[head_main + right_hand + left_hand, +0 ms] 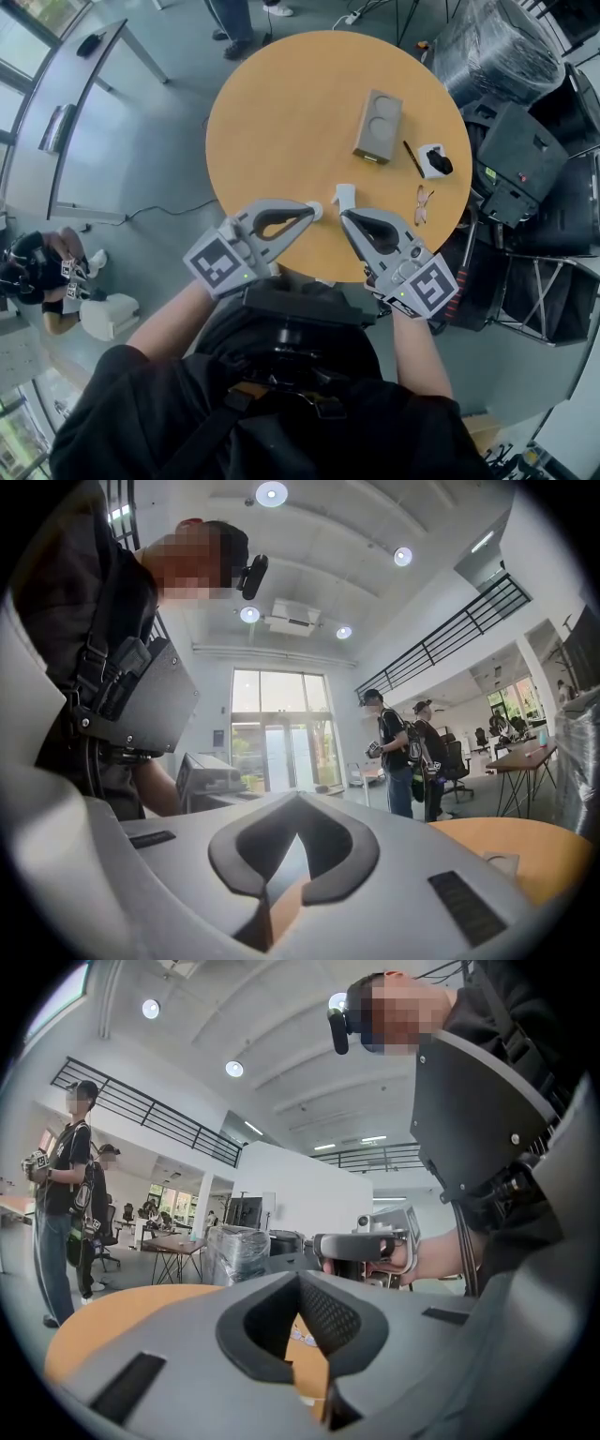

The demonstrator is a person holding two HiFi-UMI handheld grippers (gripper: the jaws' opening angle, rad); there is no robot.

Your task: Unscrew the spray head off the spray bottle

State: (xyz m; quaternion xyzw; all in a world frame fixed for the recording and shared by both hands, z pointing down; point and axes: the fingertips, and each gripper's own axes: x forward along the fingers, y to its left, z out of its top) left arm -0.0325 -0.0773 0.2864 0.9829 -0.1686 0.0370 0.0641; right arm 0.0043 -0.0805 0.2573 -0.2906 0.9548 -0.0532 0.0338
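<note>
Orange round wooden table (281,112) carries a small white spray bottle (344,197), which stands close to the near edge. The grey left gripper (312,212) and grey right gripper (348,218) point at it from either side, tips just beside it, each with its jaws clenched together on nothing.

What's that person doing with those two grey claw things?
A person at a round wooden table holds a gripper in each hand. The left gripper and the right gripper are both shut and empty, tips close together over the table's near edge. A small white thing, probably the spray bottle, stands just beyond them; neither grips it.
</note>
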